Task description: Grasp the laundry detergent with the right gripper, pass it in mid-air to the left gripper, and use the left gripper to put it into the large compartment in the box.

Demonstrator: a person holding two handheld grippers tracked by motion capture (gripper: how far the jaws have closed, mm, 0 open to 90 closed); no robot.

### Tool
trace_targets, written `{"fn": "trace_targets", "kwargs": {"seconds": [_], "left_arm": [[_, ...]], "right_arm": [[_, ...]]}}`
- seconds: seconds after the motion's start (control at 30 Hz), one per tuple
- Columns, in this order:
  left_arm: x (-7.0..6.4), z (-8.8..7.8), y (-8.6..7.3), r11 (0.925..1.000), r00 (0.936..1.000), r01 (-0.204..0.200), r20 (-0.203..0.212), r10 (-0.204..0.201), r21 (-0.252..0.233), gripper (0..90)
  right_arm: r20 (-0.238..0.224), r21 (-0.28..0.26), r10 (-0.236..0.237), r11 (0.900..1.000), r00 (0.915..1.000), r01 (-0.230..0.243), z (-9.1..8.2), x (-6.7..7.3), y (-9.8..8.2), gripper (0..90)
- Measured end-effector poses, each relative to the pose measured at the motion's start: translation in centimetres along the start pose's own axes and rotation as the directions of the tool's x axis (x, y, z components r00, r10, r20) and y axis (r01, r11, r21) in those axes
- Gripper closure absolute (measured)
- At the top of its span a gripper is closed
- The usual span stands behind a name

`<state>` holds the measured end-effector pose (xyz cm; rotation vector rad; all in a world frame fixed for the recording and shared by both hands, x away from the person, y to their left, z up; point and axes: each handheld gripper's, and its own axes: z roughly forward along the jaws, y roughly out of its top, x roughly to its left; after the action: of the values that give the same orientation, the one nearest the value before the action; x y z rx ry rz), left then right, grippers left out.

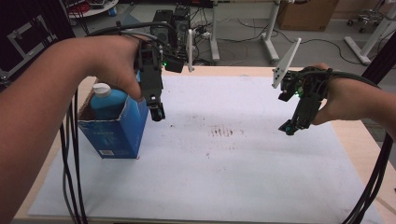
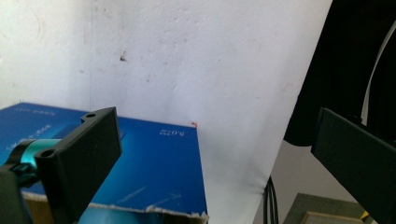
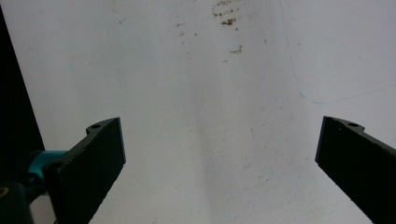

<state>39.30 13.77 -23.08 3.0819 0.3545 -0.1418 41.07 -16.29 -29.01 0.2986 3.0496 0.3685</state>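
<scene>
One blue box (image 1: 116,128) at nine o'clock holds one bottle (image 1: 106,100). Left gripper (image 1: 158,112) beside it, jaws spread, empty. Right gripper (image 1: 288,127) at three o'clock, likewise spread.

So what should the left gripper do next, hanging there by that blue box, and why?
Probably ease the left gripper up and clear of the blue carton. Its jaws stand wide apart with nothing between them, just off the carton's torn top edge, and the blue bottle with the white cap already stands inside. The right gripper hangs open over the white mat.

White table legs (image 1: 270,35) and a cardboard box (image 1: 306,14) stand behind.
</scene>
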Motion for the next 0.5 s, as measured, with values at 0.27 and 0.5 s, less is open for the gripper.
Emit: {"fn": "trace_targets", "kwargs": {"seconds": [0.27,0.5], "left_arm": [[-0.1,0.5,0.7,0.9998,0.9999,-0.012,-0.007,0.012,0.013,1.7],[0.0,0.7,1.1,0.9998,0.9997,-0.016,-0.016,0.016,0.010,1.7]], "right_arm": [[-0.001,-0.007,-0.008,1.000,1.0000,0.007,-0.2,-0.5,-0.2,0.6],[-0.009,0.014,-0.014,1.000,0.9999,0.014,0.1,-0.2,-0.2,0.6]]}}
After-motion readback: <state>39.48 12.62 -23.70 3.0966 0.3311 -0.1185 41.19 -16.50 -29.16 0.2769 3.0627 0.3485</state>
